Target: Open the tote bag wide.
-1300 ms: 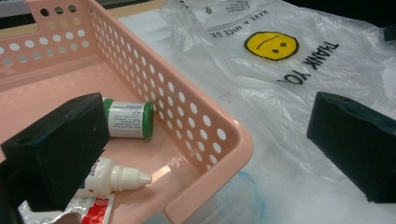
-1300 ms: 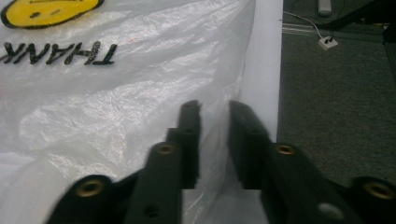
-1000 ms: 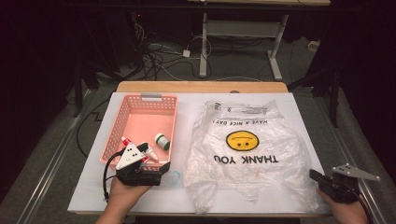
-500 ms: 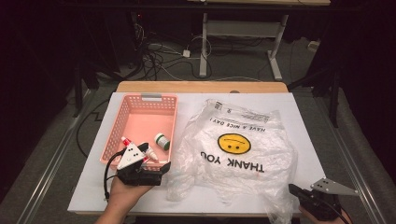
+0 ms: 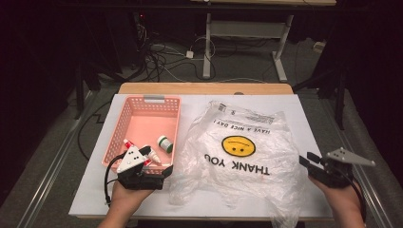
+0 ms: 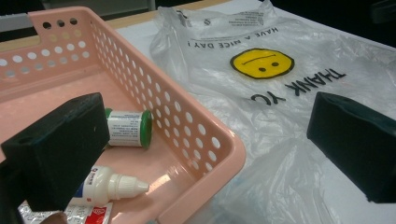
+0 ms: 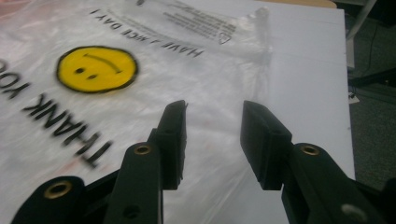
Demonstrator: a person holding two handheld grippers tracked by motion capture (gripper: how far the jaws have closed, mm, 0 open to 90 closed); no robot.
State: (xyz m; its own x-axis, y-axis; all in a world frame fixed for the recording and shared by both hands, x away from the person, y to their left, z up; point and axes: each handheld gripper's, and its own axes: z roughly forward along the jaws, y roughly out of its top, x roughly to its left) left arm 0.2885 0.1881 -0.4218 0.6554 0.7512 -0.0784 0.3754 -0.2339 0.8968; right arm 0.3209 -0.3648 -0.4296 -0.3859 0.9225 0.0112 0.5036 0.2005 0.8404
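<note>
A clear plastic bag (image 5: 247, 164) printed with a yellow smiley and "THANK YOU" lies crumpled across the white table; the smiley (image 7: 96, 68) also faces the right gripper view. My right gripper (image 5: 307, 159) (image 7: 212, 114) hovers at the bag's right edge. Its jaws have just been opening and nothing is between them. A pink basket (image 5: 142, 102) (image 6: 205, 140) holds a green-capped bottle (image 5: 165, 143) (image 6: 128, 128), a white dropper bottle (image 5: 153, 156) (image 6: 114, 184) and a foil packet. My left gripper (image 5: 144, 167) (image 6: 205, 116) rests open at the basket's near right corner.
The white table top (image 5: 311, 114) ends close behind my right hand, with dark floor beyond it. A wooden strip (image 5: 204, 88) runs along the far edge. Cables and a desk frame (image 5: 209, 42) stand behind the table. The bag's near corner hangs at the front edge.
The right gripper was shut at the bag's right edge, dragged that edge toward the near side, then lifted away and opened. The bag is more crumpled. The left gripper has stayed put.
</note>
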